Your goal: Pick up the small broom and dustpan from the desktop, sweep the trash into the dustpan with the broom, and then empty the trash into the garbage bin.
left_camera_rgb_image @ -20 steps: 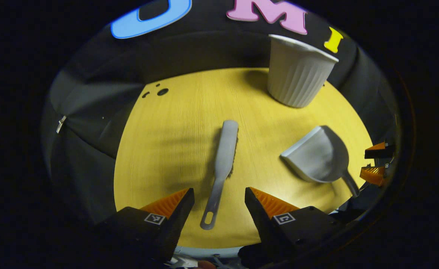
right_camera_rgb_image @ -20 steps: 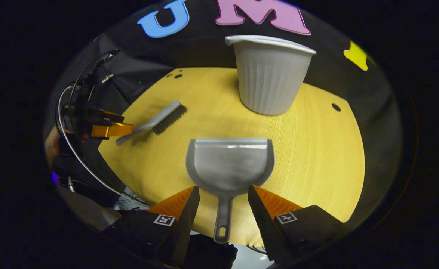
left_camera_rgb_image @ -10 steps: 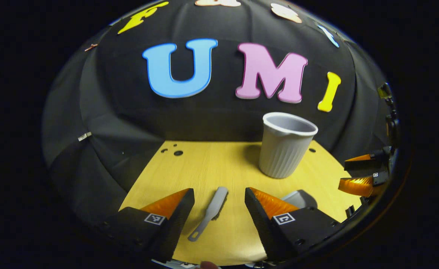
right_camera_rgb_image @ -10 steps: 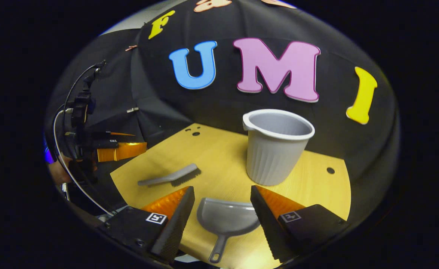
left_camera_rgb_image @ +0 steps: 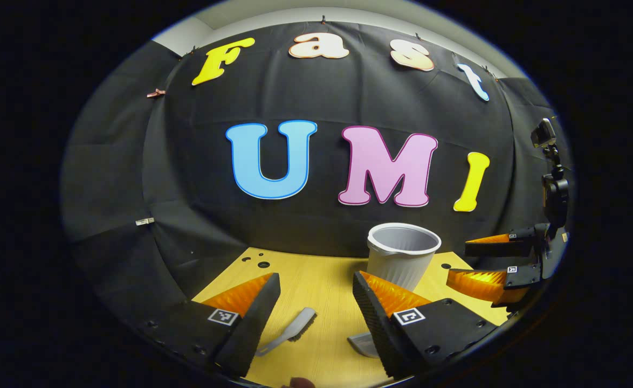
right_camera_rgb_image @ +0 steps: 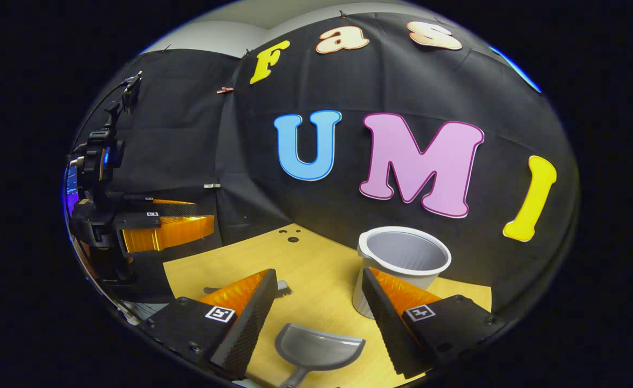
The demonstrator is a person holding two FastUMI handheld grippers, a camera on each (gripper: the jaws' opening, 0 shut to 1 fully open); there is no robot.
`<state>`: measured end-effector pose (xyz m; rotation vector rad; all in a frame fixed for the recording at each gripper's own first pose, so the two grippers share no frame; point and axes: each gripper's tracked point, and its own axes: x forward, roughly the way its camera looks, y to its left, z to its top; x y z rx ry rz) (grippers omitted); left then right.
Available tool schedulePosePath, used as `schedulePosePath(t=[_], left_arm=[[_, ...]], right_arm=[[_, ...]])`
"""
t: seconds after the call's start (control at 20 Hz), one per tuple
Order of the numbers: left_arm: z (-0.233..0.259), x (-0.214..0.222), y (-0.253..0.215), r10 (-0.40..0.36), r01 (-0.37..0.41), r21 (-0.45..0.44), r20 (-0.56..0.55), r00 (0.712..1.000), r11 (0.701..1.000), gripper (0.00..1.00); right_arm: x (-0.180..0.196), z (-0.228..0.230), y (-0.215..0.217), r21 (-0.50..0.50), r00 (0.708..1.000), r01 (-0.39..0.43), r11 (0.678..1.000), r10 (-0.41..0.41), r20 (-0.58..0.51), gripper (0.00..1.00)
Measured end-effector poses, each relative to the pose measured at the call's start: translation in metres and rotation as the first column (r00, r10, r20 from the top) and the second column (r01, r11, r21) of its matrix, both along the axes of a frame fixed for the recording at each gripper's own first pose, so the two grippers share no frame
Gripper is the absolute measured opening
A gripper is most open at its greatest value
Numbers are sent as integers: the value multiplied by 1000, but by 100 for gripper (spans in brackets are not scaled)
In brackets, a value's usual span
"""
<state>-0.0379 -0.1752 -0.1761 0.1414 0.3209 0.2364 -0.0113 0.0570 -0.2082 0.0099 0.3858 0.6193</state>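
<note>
Both tongs wide open and empty, raised off the worktop and pitched up toward the back wall, so nothing is gripped yet; my read is this is a staging pose before the pick. Left tongs: the small broom lies flat on the worktop just below and between the fingers, slightly toward the left finger, whose tip hides the handle end; bristle head points away. Layout looks deliberate: broom lined up under the left tongs, dustpan under the right tongs. In the right gripper view the dustpan sits low between the fingers, mouth facing away, handle running back toward the tongs and cut off at the bottom edge. Garbage bin stands upright just ahead of the right finger, partly hidden by its tip, mouth open. No trash visible on the worktop from these angles. Both tongs need to drop and pitch down before closing on the handles.
</note>
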Motion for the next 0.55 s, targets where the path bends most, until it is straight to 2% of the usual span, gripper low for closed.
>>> schedulePosePath(t=[0.25,0.55], left_arm=[[-10,-11,-7,44,-43,37,-5,999,998,89],[-24,-22,-23,94,-94,-1,-17,995,996,89]], right_arm=[[5,4,-9,7,1000,-12,1000,12,18,98],[7,2,-12,21,999,-33,999,33,5,98]])
